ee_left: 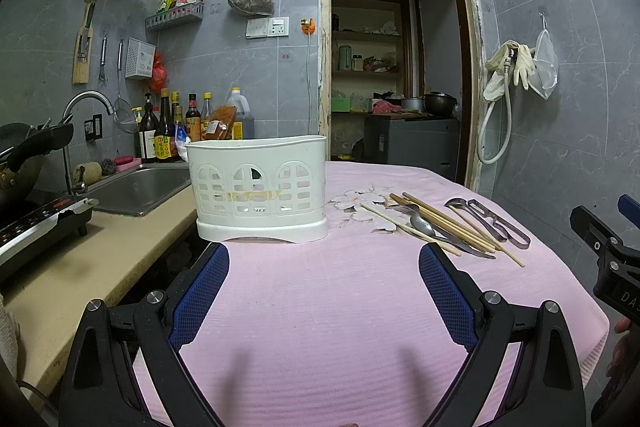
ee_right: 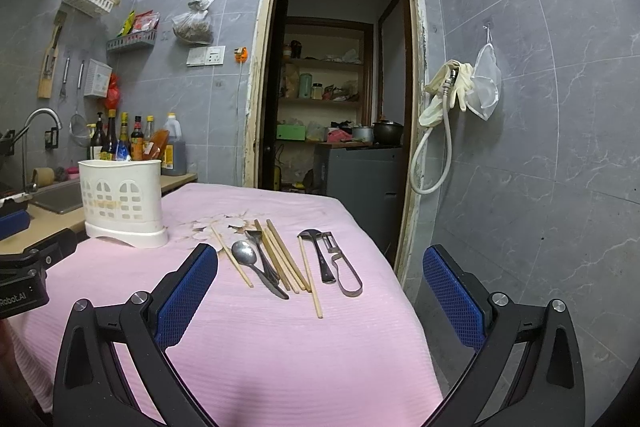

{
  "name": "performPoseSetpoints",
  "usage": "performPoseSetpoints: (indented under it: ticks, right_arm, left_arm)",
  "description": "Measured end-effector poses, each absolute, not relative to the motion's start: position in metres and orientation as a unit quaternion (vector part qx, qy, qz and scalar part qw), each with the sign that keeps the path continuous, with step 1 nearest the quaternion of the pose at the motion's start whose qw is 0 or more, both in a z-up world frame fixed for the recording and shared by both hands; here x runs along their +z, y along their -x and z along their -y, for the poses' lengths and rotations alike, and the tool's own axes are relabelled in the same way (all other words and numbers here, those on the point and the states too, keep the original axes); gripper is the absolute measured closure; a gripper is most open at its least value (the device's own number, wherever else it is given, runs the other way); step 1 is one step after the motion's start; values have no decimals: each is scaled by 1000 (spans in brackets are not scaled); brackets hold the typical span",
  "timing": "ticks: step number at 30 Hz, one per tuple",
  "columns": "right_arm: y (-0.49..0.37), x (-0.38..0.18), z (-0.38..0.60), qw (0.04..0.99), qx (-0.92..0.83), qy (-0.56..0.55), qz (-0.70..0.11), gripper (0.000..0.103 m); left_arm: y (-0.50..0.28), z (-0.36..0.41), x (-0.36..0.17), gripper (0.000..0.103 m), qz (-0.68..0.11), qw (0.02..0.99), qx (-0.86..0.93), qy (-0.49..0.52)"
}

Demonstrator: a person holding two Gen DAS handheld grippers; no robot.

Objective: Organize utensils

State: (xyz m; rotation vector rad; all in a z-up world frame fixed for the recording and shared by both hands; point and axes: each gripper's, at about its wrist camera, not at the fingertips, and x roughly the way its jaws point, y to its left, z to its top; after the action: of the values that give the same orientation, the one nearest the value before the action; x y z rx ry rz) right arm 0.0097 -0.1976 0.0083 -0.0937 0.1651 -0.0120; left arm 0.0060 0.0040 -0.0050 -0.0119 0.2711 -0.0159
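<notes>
a white slotted utensil holder (ee_left: 260, 185) stands upright at center left of the left wrist view. right of it, wooden chopsticks (ee_right: 282, 257), a spoon (ee_right: 245, 253), a fork (ee_right: 262, 255) and two metal peelers (ee_right: 334, 261) lie flat, side by side, on the pink-covered desk (ee_right: 280, 339).

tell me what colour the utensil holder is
White utensil holder, clearest in the left wrist view.

Fork (ee_right: 262, 254) mostly under the chopsticks (ee_right: 282, 255), caddy (ee_left: 259, 187) interior unseen (opaque walls) — label illegible
</notes>
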Motion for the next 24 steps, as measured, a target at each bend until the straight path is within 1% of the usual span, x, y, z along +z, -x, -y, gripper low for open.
performPoseSetpoints:
  ticks: [24]
  right_arm:
    - [-13,6,193,995,-3,47,-89,0]
  left_arm:
    - [-11,-5,-11,10,-143,990,-9,6]
